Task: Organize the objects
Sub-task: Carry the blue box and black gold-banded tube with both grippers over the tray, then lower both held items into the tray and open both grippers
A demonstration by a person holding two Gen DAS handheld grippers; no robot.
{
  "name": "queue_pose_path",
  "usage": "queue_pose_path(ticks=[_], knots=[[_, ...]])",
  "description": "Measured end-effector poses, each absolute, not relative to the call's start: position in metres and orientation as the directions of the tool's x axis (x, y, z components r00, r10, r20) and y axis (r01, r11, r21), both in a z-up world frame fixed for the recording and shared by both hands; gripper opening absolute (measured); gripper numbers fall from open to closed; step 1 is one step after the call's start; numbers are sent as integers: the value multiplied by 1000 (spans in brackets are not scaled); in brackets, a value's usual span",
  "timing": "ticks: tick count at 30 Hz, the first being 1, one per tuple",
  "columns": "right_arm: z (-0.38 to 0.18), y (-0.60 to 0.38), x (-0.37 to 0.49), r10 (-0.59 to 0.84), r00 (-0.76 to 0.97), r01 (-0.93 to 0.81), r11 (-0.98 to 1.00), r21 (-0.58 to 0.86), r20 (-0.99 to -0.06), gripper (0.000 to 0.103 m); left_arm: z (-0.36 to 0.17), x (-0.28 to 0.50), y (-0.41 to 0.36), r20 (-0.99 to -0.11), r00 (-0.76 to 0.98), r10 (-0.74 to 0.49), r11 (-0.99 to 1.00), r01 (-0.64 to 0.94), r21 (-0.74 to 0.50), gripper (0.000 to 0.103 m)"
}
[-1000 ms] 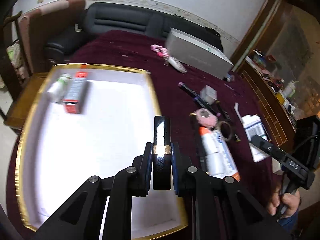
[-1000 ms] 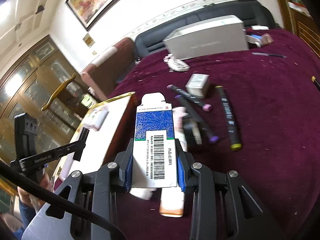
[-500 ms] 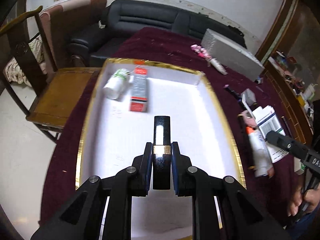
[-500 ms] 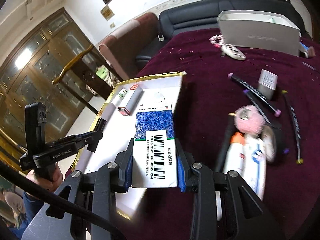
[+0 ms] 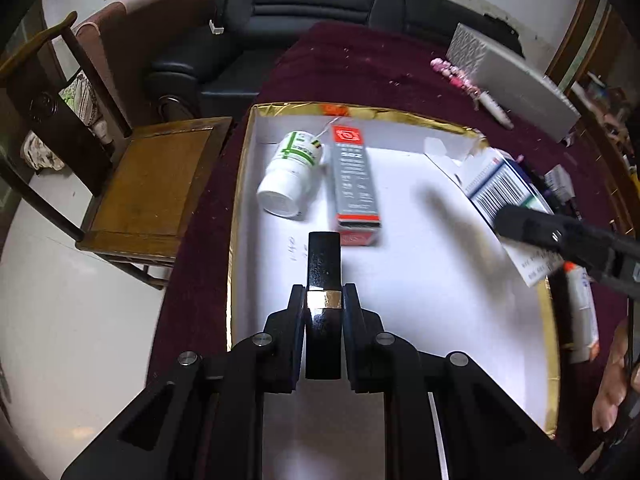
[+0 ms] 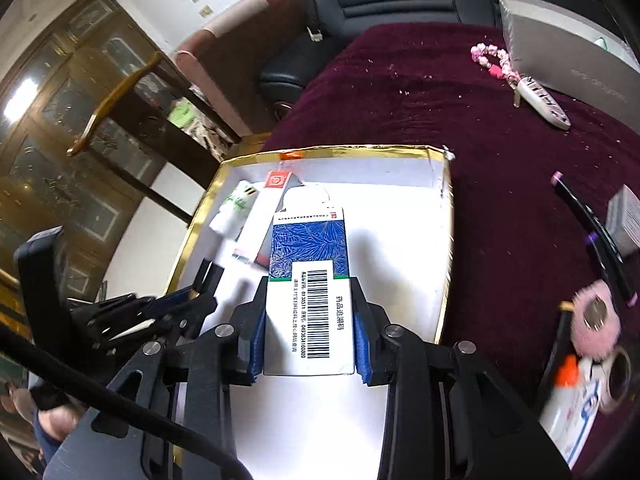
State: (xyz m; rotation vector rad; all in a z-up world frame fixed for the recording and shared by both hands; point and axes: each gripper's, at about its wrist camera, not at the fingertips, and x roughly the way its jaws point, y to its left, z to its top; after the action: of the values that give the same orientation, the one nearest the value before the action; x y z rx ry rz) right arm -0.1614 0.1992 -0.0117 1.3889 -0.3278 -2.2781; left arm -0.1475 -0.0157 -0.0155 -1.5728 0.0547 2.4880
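I have the left gripper (image 5: 323, 300) pinching a black lipstick tube (image 5: 323, 268) at its gold band, and the right gripper (image 6: 309, 316) clamped on a blue-and-white medicine box (image 6: 308, 280); both hang above the white tray (image 5: 440, 280) with the gold rim. To do this placement well I would lower each item close to the tray floor before spreading the jaws, and set them beside the white bottle (image 5: 292, 176) and grey glue box (image 5: 354, 184) at upper centre of the left view, without knocking those. The tube's long axis runs up the frame, away from the jaws; the medicine box likewise points away, barcode face up
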Motion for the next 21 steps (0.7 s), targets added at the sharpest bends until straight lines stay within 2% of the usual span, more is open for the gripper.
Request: queue_pose_path(ticks=[21], knots=[[-41,156,-210,-399,-374,158,-917,367,-837,32,-27,-174,-17,-914,-384,130,-976,-211,-50,14]])
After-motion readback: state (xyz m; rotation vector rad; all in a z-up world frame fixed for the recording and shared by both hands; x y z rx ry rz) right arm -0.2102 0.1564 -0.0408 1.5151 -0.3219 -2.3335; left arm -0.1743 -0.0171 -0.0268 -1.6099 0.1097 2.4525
